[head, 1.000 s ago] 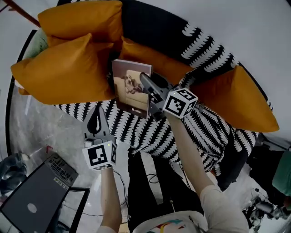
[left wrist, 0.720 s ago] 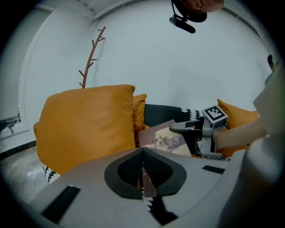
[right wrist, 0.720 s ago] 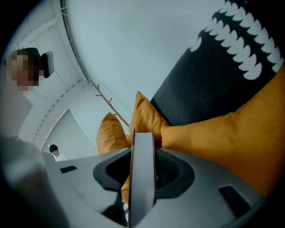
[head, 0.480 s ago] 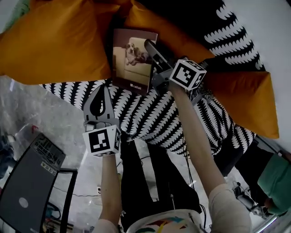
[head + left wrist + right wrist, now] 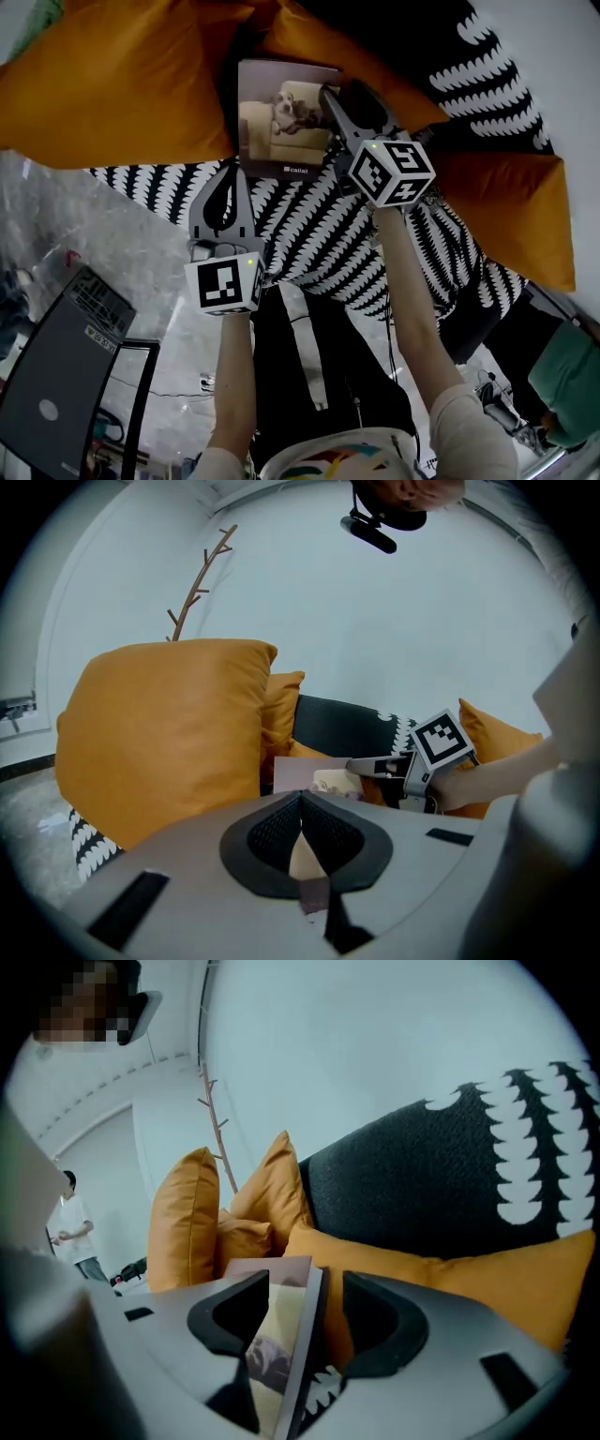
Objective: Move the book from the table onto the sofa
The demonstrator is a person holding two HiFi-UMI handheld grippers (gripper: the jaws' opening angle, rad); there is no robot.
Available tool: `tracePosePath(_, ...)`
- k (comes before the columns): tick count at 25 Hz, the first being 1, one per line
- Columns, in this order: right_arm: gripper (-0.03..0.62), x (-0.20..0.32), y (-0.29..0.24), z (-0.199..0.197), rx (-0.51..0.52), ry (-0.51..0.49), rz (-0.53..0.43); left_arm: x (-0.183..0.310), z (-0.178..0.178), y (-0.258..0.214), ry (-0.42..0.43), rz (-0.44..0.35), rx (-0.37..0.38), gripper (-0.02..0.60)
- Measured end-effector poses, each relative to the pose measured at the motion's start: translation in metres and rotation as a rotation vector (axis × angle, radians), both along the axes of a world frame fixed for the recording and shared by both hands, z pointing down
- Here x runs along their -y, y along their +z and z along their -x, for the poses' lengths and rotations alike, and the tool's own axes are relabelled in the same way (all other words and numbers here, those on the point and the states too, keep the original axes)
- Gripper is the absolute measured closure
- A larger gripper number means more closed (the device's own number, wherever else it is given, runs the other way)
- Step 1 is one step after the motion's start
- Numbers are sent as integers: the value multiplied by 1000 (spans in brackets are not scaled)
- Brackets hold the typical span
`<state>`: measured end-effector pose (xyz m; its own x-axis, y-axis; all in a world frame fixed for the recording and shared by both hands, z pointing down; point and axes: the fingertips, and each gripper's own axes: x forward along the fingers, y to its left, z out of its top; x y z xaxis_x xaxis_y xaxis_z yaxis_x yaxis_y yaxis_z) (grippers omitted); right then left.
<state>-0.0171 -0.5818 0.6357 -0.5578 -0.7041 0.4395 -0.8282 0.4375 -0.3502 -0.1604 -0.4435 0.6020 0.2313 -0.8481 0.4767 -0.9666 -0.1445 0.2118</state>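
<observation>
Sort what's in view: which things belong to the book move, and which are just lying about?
Job: book, propped on the sofa; right hand-held gripper, jaws just opened, book between them.
Lying about: orange cushions, laptop, left hand-held gripper, shut and empty.

A grey laptop (image 5: 58, 389) sits lower left, well apart from orange cushions (image 5: 122, 84).

One book (image 5: 286, 117), two hand-held grippers (image 5: 234, 175) (image 5: 345, 94), perhaps four cushions (image 5: 178, 1222) (image 5: 278, 1180) (image 5: 246, 1237) (image 5: 469, 1279).

The sofa (image 5: 309, 234), covered in black-and-white patterned cloth, bears orange cushions (image 5: 112, 84) along its back edge, with a book (image 5: 277, 117) resting between them.
</observation>
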Motion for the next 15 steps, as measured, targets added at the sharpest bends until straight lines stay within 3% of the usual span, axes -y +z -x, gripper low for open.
tracePosePath(8,364,-12,-14,-46,-78,25,-26,0,-32,-8,3,-7,1,575)
tracePosePath(15,365,-28,-77,-78,-125,111,-120,-7,-50,-64,-3,-87,20,574)
